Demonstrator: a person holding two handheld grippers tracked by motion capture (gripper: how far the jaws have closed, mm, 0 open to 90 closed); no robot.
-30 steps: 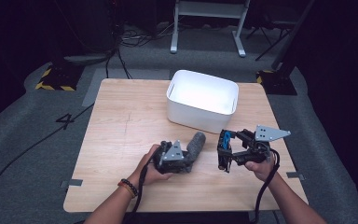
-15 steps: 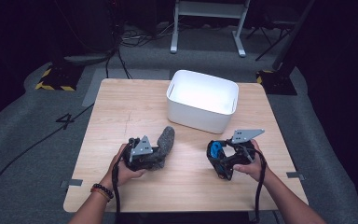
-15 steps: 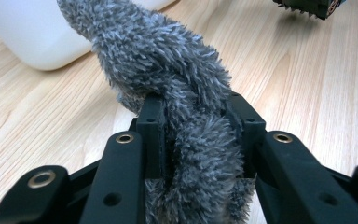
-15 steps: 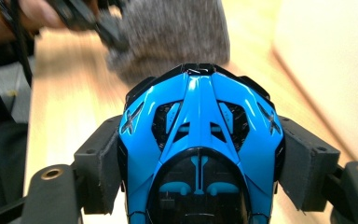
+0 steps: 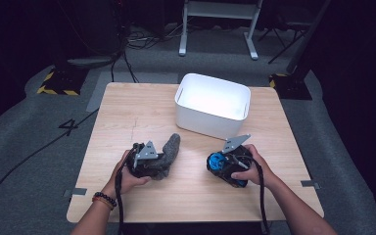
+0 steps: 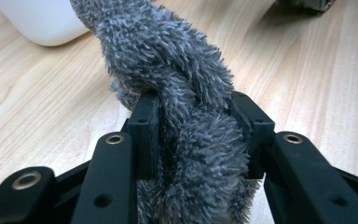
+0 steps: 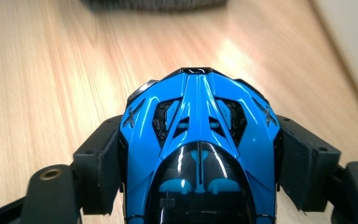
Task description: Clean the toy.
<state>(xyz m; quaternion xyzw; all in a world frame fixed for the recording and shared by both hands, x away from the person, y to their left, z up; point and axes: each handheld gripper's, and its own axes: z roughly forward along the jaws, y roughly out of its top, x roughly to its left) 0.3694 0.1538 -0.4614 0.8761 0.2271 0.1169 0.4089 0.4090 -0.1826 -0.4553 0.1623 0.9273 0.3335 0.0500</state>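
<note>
The left gripper (image 6: 193, 135) is clamped on a grey fuzzy cloth (image 6: 177, 84), its two black jaws pressing the pile in from either side; in the left gripper view the cloth runs between them and on past their tips, twisting up and away toward the white tub (image 6: 42, 21) at the upper left corner. From the high view the left gripper (image 5: 149, 159) sits low over the near left part of the bench (image 5: 127, 117), held by the person's left hand (image 5: 127, 176) with a dark beaded band at the wrist, and the cloth (image 5: 169, 152) lies on the wood, its free end reaching forward and to the right of the gripper. The right gripper (image 7: 198, 154) is closed on a blue and black toy car (image 7: 198, 135), the jaws bearing on its two flanks and its nose pointing away from the camera over the wood grain. In the high view the right gripper (image 5: 223, 164) and the toy car (image 5: 217, 161) are low over the near right part of the bench, gripped by the right hand (image 5: 252, 169), with a grey plate on top. The two grippers are well apart. The white tub (image 5: 213, 105) stands on the bench beyond them, nearer the far edge, open side up
</note>
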